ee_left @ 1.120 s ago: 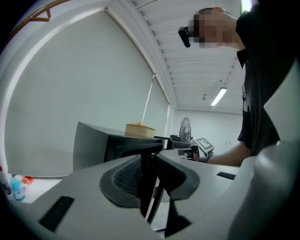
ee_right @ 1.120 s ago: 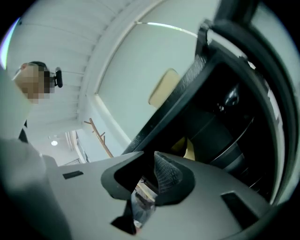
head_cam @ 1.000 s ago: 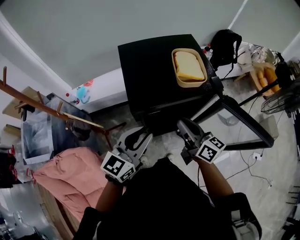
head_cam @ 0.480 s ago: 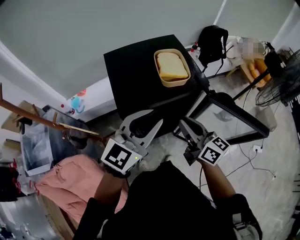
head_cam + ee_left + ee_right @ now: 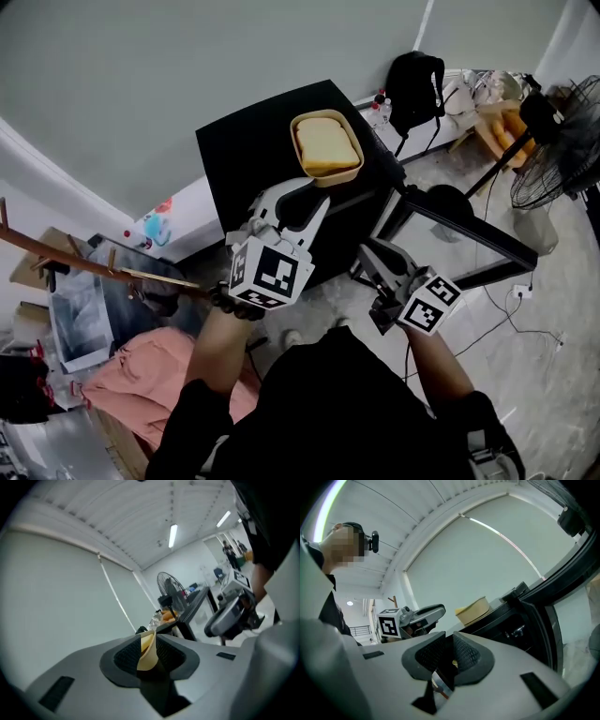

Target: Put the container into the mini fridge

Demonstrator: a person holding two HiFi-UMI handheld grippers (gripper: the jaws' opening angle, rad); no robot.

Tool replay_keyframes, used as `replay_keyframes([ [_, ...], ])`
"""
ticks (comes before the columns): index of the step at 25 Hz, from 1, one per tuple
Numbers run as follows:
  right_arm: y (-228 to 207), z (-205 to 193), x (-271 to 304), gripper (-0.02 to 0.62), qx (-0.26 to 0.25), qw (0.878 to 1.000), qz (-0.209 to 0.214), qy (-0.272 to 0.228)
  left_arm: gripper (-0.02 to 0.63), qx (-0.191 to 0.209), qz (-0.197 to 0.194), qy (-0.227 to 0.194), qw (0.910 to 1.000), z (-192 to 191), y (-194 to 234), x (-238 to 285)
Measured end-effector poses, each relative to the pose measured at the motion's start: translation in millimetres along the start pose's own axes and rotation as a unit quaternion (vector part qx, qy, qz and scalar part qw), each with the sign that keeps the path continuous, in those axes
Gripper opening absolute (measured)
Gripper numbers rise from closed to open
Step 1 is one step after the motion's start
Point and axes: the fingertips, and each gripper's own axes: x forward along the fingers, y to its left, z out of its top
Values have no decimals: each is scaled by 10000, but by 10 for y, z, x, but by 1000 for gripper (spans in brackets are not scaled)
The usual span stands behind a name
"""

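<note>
**Reaching for the container on top of the fridge**

The container sits on the black top of the mini fridge, above centre in the head view, with a pale slab like bread inside it. The fridge door stands swung open at centre right. I judge this to be the pick-up step.

My left gripper hovers just below the container's near rim, its jaws part-way open. The tan rim shows in the gap, but I cannot tell whether a pad touches it. My right gripper hangs lower, by the fridge's open front, narrowed to a slit and empty.

Next I would need to close on the rim, lift level, then carry it down and into the opening.

The fridge's interior and shelves are hidden in every view.
</note>
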Motion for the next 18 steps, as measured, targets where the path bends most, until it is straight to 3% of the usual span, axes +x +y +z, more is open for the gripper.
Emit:
replay_keyframes([
  [2, -58, 17, 2, 72, -12, 10000, -8, -11, 112, 681, -65, 352, 9970, -57, 35, 146],
  [4, -100, 33, 14, 71, 60, 10000, 5, -48, 112, 1035, -216, 579, 9927, -121, 43, 247],
  [12, -197, 49, 28, 66, 134, 9998, -61, -93, 112, 1841, -463, 873, 9779, -246, -77, 398],
  [18, -231, 29, 20, 66, 182, 9997, -113, -85, 111, 2072, -579, 1199, 9692, -381, -99, 429],
])
